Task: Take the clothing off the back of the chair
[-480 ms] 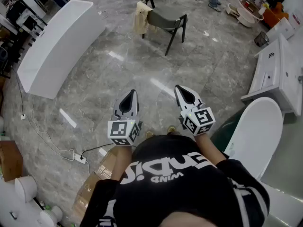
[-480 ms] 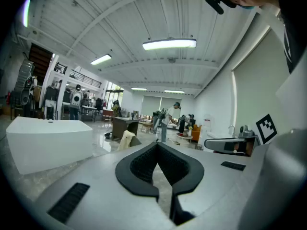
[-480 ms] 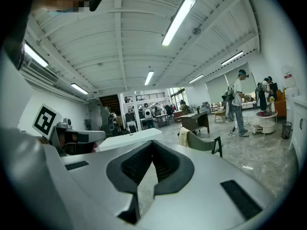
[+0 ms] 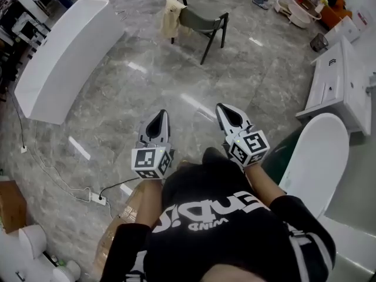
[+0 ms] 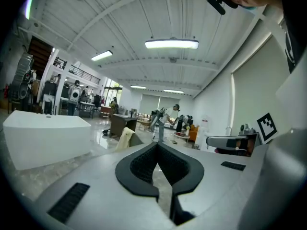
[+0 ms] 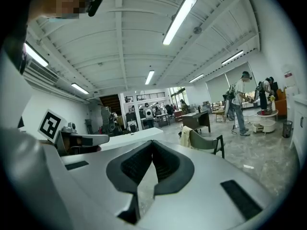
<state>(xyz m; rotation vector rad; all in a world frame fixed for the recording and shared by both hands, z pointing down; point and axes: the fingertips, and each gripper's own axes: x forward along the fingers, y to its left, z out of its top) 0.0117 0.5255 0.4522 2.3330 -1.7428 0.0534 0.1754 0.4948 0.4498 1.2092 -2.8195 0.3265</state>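
Note:
A cream garment hangs over the back of a dark chair with an olive seat, far ahead on the grey marble floor. My left gripper and right gripper are held side by side near my chest, well short of the chair. Both are shut with nothing between the jaws. In the left gripper view the garment shows small beyond the gripper. The right gripper view has the garment and chair to the right of the gripper.
A long white bathtub lies on the left. At the right stand a white cabinet and a white oval tub. A power strip with cable and cardboard boxes lie at the lower left. People stand far behind the chair.
The chair and bathtub have shifted slightly up and left in the head view. Both grippers keep the same pose and stay shut.

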